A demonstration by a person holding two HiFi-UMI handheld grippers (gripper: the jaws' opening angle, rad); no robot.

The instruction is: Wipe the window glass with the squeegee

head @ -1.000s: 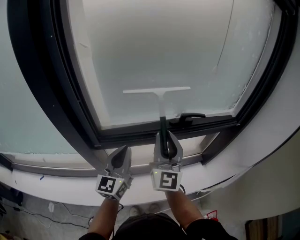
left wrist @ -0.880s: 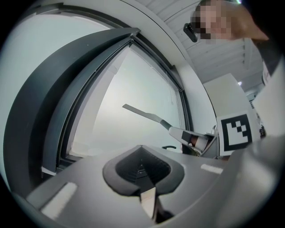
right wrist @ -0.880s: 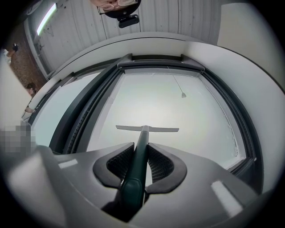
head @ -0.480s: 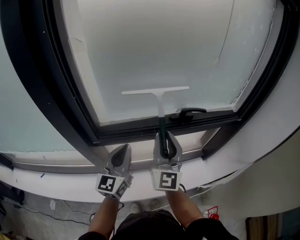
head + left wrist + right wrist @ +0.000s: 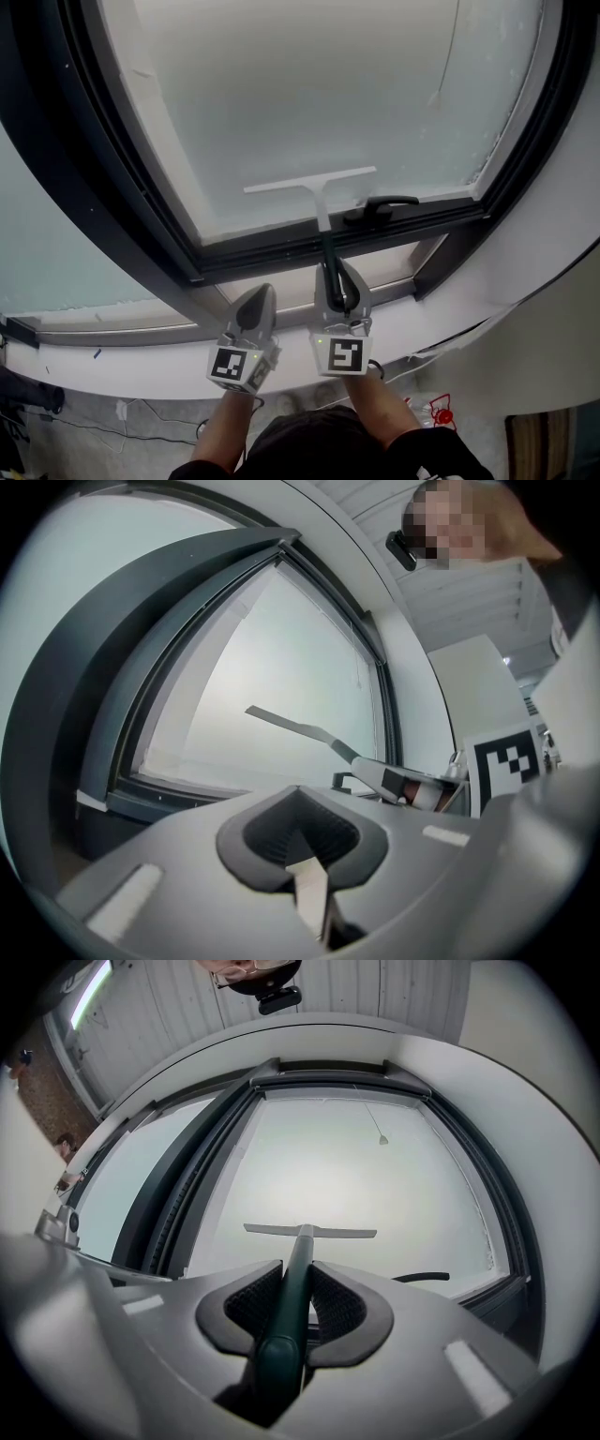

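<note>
The squeegee [image 5: 316, 189] has a white blade and a dark green handle; its blade lies flat against the lower part of the frosted window glass [image 5: 309, 94]. My right gripper [image 5: 338, 279] is shut on the green handle [image 5: 289, 1307], below the window's bottom frame. In the right gripper view the squeegee blade [image 5: 309, 1232] spans the glass [image 5: 347, 1176] straight ahead. My left gripper [image 5: 259, 300] hangs just left of the right one, jaws closed with nothing between them. In the left gripper view the squeegee [image 5: 295, 727] shows to the right, its blade on the glass [image 5: 281, 667].
A dark window frame [image 5: 141, 187] surrounds the pane, with a black window handle [image 5: 380, 205] at the bottom right of it. A pale sill [image 5: 141, 366] runs below. A fixed pane [image 5: 37, 244] lies to the left. Cables and clutter lie on the floor [image 5: 94, 422].
The squeegee blade has stayed near the bottom of the glass, drifting slightly. Both grippers shifted a little right and the view tilted; the left gripper stayed beside the right.
</note>
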